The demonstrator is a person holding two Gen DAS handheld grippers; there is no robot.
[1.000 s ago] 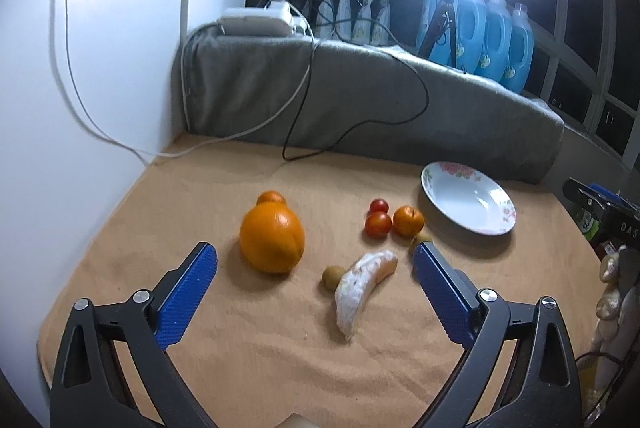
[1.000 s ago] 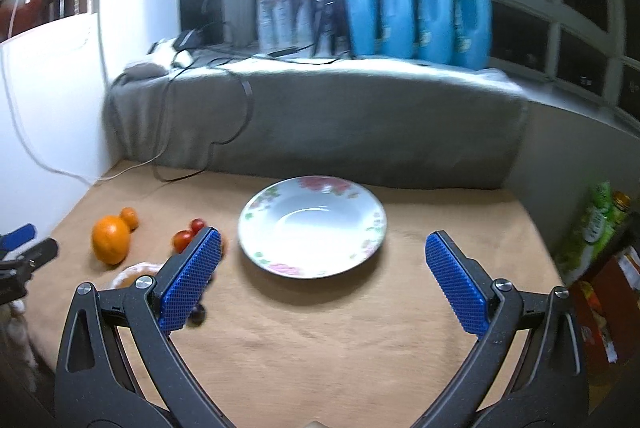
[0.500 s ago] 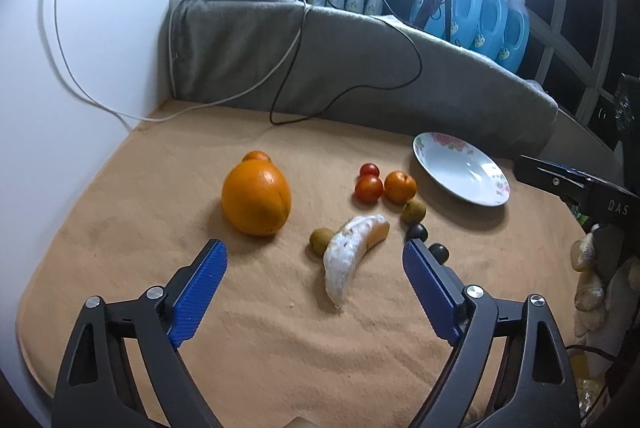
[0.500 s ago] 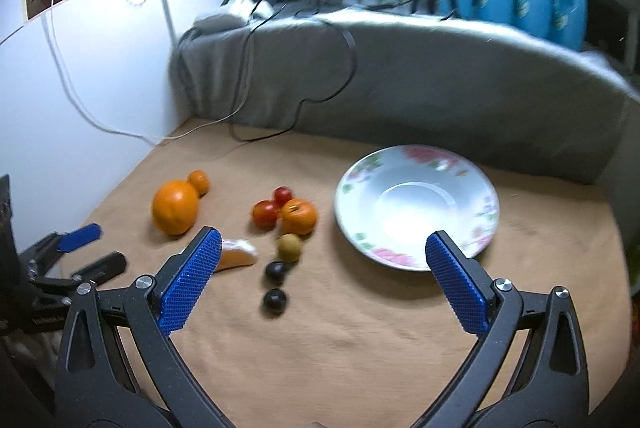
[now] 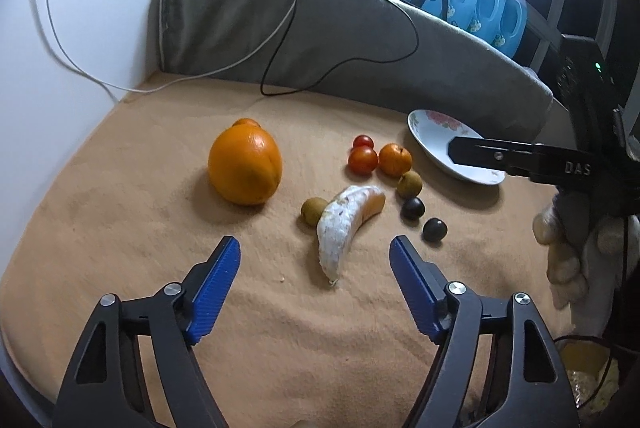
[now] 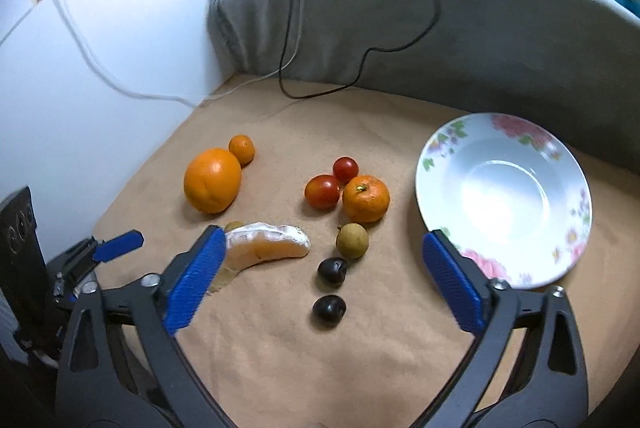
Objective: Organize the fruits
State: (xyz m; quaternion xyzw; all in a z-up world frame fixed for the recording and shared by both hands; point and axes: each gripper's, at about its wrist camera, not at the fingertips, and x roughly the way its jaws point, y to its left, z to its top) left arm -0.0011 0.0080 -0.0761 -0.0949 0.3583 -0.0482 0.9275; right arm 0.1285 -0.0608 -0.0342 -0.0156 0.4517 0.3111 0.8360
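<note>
Closing slowly, our left tool (image 5: 314, 256) has dropped toward the peeled segment (image 5: 346, 224), which lies mid-surface ahead of the jaws, not yet between them. Our right tool (image 6: 320, 260) has swung over from the plate (image 6: 440, 156) at the right edge to the dark fruits (image 6: 329, 310); its jaws are narrowing too, gripping nothing. All fruit stays on the surface (image 5: 120, 188), so we judge sorting is only starting.

Orange fruit (image 6: 212, 180); white, pink-flowered plate (image 6: 520, 126); blue-padded tools

"DAS", perhaps cut off, on right hand-held gripper (image 5: 520, 158)
</note>
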